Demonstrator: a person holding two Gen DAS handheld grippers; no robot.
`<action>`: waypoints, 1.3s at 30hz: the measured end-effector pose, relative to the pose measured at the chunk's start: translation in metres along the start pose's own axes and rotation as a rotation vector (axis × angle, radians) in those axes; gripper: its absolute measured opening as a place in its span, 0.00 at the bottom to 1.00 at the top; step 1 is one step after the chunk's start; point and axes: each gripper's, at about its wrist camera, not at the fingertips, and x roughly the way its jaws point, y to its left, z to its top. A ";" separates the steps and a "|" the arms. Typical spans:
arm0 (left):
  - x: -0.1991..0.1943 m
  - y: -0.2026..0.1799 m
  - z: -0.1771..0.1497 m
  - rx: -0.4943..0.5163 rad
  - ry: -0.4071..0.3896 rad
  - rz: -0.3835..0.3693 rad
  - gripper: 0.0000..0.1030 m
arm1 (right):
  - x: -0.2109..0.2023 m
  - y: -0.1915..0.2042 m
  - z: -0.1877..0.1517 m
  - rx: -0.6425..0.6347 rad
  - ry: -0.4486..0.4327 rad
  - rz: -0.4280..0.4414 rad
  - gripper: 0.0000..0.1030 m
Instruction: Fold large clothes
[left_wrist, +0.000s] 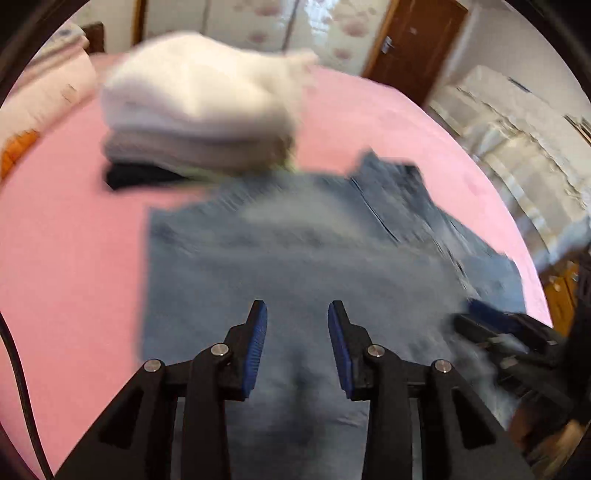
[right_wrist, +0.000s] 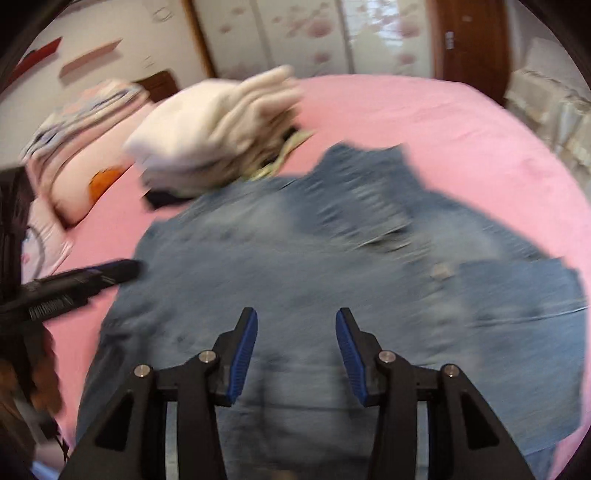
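A blue denim garment (left_wrist: 295, 251) lies spread on the pink bed sheet (left_wrist: 66, 221), motion-blurred in both views. My left gripper (left_wrist: 297, 306) hovers above its near part, jaws open, nothing between the blue pads. My right gripper (right_wrist: 294, 314) is also open and empty over the same denim (right_wrist: 314, 258). The right gripper's blurred fingers (left_wrist: 487, 314) show at the garment's right edge in the left wrist view. The left gripper's fingers (right_wrist: 118, 269) show at its left edge in the right wrist view.
A stack of folded clothes (left_wrist: 195, 110), white on top and dark beneath, sits just beyond the denim (right_wrist: 214, 140). Pillows (right_wrist: 74, 177) lie at the left. A black cable (left_wrist: 14, 350) runs along the left edge. A brown door (left_wrist: 417, 40) and wardrobes stand behind the bed.
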 end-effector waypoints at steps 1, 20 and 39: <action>0.010 -0.006 -0.010 0.008 0.029 0.010 0.32 | 0.006 0.006 -0.005 -0.015 0.014 -0.009 0.41; -0.003 0.024 -0.021 -0.094 0.081 0.028 0.59 | -0.053 -0.090 -0.033 0.252 0.027 -0.134 0.09; -0.256 -0.026 -0.080 0.034 -0.266 0.103 0.84 | -0.310 -0.021 -0.101 0.136 -0.404 -0.139 0.54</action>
